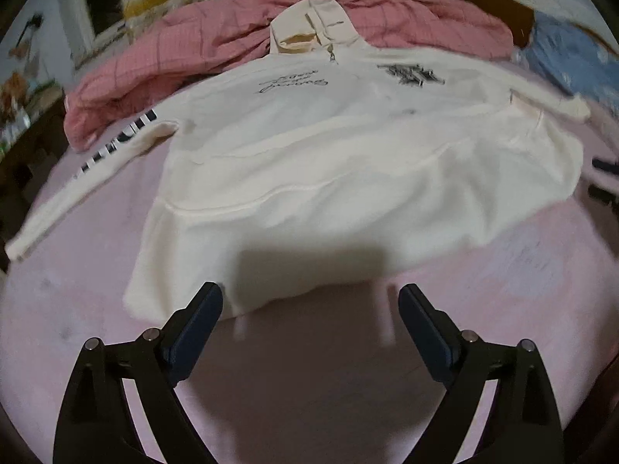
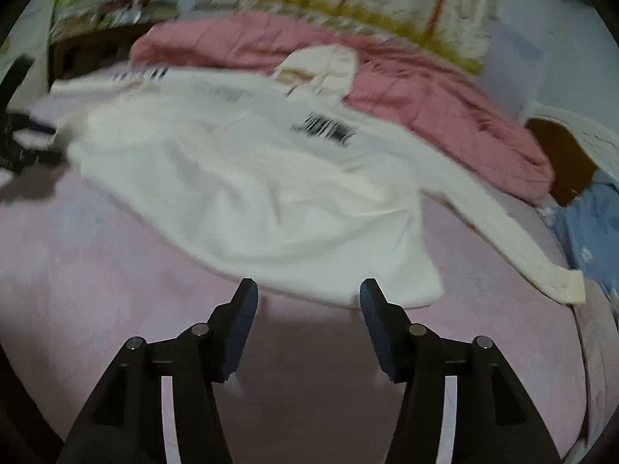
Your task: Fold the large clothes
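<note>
We saw that the left gripper [image 1: 310, 295] had matte black angular arms, dark navy ribbed finger pads [image 1: 201, 317] and round silver pivot screws at 7 and 5 o'clock; the right gripper [image 2: 308, 290] was built alike.

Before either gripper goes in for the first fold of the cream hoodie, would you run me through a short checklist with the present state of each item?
1. Hoodie spread front-up on the pink sheet: ok.
2. Left gripper open and empty, near the hem: ok.
3. Right gripper open and empty, near the hem corner: ok.
4. Both sleeves laid out: ok; lettered sleeve to one side, plain sleeve to the other.
5. Hood flat: not ok; it rides up on the pink quilt.
6. Body free of wrinkles: cannot tell; both views are blurred.
</note>
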`<state>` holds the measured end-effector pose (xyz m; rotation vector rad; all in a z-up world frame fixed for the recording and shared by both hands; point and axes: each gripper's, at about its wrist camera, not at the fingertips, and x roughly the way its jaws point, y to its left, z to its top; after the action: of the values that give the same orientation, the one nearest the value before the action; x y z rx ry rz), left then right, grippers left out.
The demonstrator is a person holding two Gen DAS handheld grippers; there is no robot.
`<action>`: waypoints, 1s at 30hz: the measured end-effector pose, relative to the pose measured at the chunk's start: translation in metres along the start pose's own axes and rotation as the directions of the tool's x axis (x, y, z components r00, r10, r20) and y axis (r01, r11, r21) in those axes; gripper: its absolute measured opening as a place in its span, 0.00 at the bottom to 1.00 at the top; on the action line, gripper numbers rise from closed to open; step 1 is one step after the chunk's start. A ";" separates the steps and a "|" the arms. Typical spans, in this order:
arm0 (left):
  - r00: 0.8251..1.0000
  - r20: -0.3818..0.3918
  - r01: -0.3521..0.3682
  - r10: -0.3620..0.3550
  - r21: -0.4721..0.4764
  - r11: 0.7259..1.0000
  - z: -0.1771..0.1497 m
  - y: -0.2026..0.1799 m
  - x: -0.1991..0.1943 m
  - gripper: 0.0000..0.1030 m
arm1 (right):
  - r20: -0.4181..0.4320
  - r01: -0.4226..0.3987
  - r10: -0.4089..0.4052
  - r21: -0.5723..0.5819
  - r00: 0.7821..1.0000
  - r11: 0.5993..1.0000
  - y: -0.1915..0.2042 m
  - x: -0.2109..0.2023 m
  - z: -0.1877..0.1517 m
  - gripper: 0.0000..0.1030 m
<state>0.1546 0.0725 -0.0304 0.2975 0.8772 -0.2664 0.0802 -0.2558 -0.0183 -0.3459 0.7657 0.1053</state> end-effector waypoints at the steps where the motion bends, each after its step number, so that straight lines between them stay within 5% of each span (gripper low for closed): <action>1: 1.000 -0.009 -0.024 0.025 0.028 0.999 -0.003 0.000 0.003 0.89 | -0.032 -0.026 0.025 -0.025 0.999 0.999 0.002 0.006 0.001 0.56; 6: 0.997 -0.023 -0.067 0.068 0.070 0.995 -0.001 0.008 0.020 1.00 | -0.126 -0.034 0.017 -0.130 0.992 0.991 0.015 0.031 0.006 0.62; 8: 0.984 0.020 -0.178 0.177 0.074 0.981 0.008 0.014 0.023 0.99 | -0.121 0.035 -0.052 -0.141 0.991 0.989 0.013 0.038 0.011 0.66; 10: 0.948 0.072 -0.315 0.309 0.093 0.945 0.010 0.018 0.031 0.88 | -0.113 0.156 -0.174 -0.158 0.978 0.975 0.009 0.048 0.013 0.67; 12: 0.960 0.072 -0.274 0.269 0.076 0.959 0.008 0.025 0.036 0.59 | -0.095 0.255 -0.269 -0.139 0.959 0.957 0.003 0.058 0.013 0.72; 13: 0.968 0.082 -0.243 0.237 0.073 0.967 0.006 0.026 0.035 0.49 | -0.086 0.255 -0.264 -0.109 0.961 0.961 0.001 0.058 0.013 0.68; 14: 0.968 0.096 -0.238 0.230 0.083 0.968 0.005 0.025 0.032 0.26 | -0.078 0.250 -0.258 -0.096 0.963 0.963 0.001 0.057 0.012 0.51; 15: 0.959 0.115 -0.268 0.257 0.097 0.958 0.003 0.022 0.029 0.18 | -0.070 0.252 -0.259 -0.098 0.963 0.963 0.003 0.057 0.011 0.39; 16: 0.947 0.132 -0.309 0.294 0.121 0.943 0.002 0.016 0.026 0.18 | -0.065 0.285 -0.292 -0.107 0.954 0.953 0.004 0.057 0.008 0.14; 17: 0.940 0.133 -0.333 0.315 0.151 0.931 0.000 0.010 0.026 0.16 | -0.073 0.314 -0.322 -0.109 0.944 0.943 0.005 0.059 0.007 0.07; 20: 0.923 0.123 -0.381 0.364 0.174 0.908 -0.005 0.010 0.024 0.07 | -0.083 0.370 -0.374 -0.059 0.924 0.927 -0.002 0.055 0.007 0.05; 25: 0.937 0.143 -0.334 0.320 0.087 0.939 -0.008 0.027 -0.006 0.07 | -0.028 0.279 -0.278 0.084 0.960 0.957 -0.022 0.010 0.005 0.03; 30: 0.943 0.141 -0.309 0.301 0.040 0.950 0.008 0.034 -0.007 0.06 | -0.018 0.194 -0.194 0.183 0.981 0.964 -0.040 0.008 0.008 0.03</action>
<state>0.1679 0.1021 -0.0150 0.4629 0.6802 -0.0236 0.0996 -0.2908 -0.0077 -0.2434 0.7312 -0.1494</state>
